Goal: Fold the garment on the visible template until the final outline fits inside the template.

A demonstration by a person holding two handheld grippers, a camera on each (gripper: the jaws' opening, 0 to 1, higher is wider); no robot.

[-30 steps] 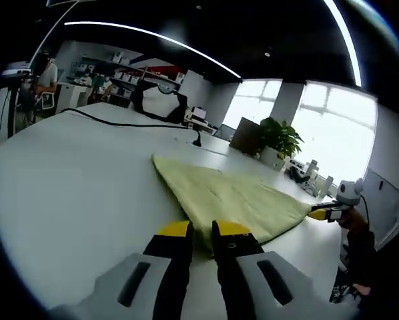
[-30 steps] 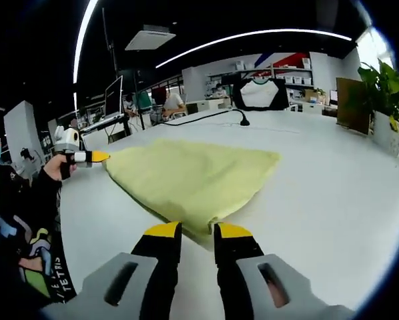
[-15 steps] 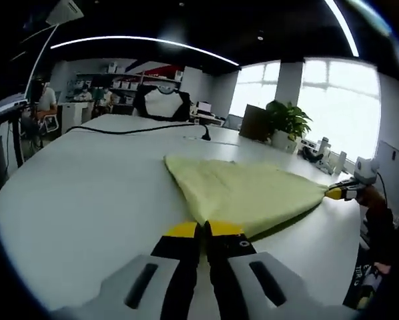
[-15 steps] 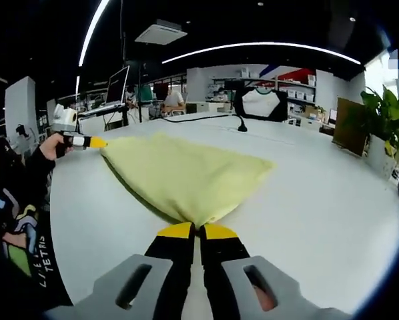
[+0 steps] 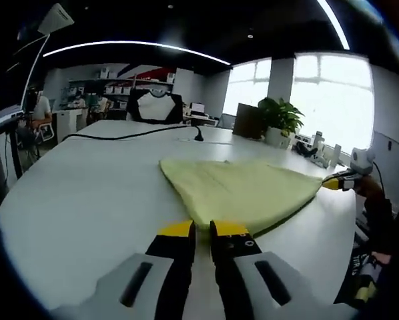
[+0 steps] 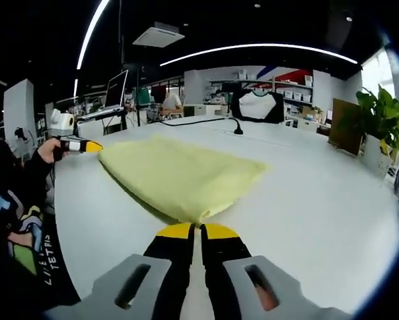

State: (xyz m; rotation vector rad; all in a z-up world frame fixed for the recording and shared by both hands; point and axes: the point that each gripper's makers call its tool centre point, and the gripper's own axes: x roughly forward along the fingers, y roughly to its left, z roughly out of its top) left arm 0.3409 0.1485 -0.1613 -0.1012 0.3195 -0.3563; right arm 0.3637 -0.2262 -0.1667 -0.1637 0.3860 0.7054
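Right gripper view, yellow garment [image 6: 183, 179] flat, corner toward jaws

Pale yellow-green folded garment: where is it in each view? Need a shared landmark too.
Left gripper view: pale yellow-green folded garment lies centre-right on the white table, beyond the left gripper.
Right gripper view: centre-left, its near corner at the right gripper.
Shared landmark: potted green plant.
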